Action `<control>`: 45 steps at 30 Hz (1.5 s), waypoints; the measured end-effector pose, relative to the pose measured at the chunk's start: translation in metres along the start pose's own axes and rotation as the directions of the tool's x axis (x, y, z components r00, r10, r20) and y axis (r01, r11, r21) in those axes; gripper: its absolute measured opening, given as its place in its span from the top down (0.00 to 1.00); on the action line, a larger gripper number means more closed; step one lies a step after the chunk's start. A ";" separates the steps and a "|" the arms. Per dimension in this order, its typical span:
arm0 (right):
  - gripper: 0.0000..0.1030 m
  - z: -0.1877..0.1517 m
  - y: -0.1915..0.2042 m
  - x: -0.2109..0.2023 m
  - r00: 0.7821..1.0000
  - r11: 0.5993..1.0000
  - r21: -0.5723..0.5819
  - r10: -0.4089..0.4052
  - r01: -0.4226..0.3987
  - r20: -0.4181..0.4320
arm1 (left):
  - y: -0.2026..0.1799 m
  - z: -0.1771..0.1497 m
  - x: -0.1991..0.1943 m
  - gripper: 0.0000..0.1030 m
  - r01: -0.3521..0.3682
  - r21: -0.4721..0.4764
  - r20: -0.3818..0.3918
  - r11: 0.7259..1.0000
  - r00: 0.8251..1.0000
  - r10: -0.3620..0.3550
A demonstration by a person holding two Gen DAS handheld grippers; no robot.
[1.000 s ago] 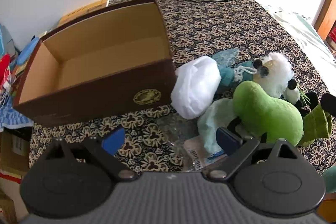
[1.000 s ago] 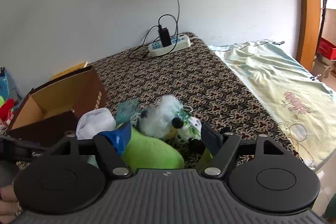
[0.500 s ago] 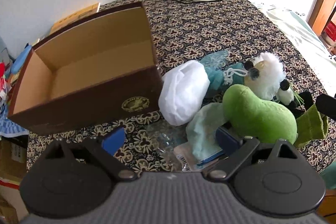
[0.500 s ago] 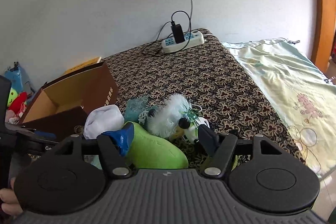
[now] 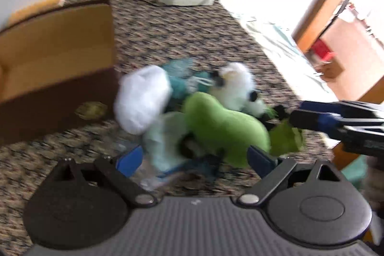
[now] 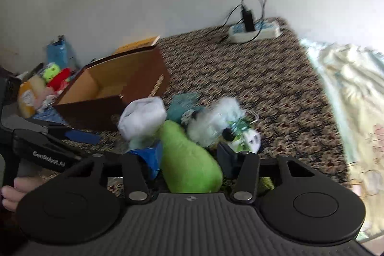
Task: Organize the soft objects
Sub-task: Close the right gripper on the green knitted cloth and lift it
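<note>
Several plush lumps heaped: rounded green plush toy [image 6: 189,160], fluffy white toy [image 6: 216,119] | brown cardboard box [image 6: 115,97] looks empty | right gripper [image 6: 189,155] jaws closing around green plush | left gripper [image 5: 194,157] jaws wide, holding nothing

A green plush [image 6: 189,160] is lying at lower centre, touching a white bundle [image 6: 142,118] and fluffy white toy [image 6: 216,121].

Green plush toy [image 6: 189,160]; white fluffy toy [image 5: 237,85] with black spots; white pouch [image 6: 141,119]; teal cloth [image 5: 184,85]; brown box [image 6: 115,88], tan inside; dark bedspread [image 6: 252,78] with beige floral print; blue finger pads [image 5: 129,160]; white power strip [image 6: 254,31].
</note>
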State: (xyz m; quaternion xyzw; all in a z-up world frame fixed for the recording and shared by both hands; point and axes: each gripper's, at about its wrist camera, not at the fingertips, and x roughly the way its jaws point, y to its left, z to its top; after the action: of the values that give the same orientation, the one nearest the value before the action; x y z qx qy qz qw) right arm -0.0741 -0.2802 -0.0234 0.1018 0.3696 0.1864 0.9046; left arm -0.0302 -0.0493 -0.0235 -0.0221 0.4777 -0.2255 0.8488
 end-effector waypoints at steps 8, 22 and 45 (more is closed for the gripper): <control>0.70 0.014 -0.067 -0.001 0.998 0.989 0.146 0.016 -0.008 -0.054 | -0.027 -0.003 0.028 0.10 0.117 -0.042 -0.066 0.992 0.991 -0.120; 0.72 -0.008 -0.121 0.000 0.973 0.936 0.349 0.125 -0.051 -0.194 | -0.139 0.015 0.073 0.10 0.282 0.363 -0.159 0.888 0.958 -0.240; 1.00 -0.014 -0.104 -0.022 0.985 0.899 0.423 0.159 -0.115 -0.070 | -0.133 0.029 0.060 0.91 0.288 0.395 -0.117 0.872 0.958 -0.263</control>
State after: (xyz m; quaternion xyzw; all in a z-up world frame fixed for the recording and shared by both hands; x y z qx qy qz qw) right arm -0.0712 -0.3838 -0.0528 0.3087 0.4387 0.1711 0.8264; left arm -0.0279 -0.1983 -0.0225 0.0945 0.4369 -0.4393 0.7793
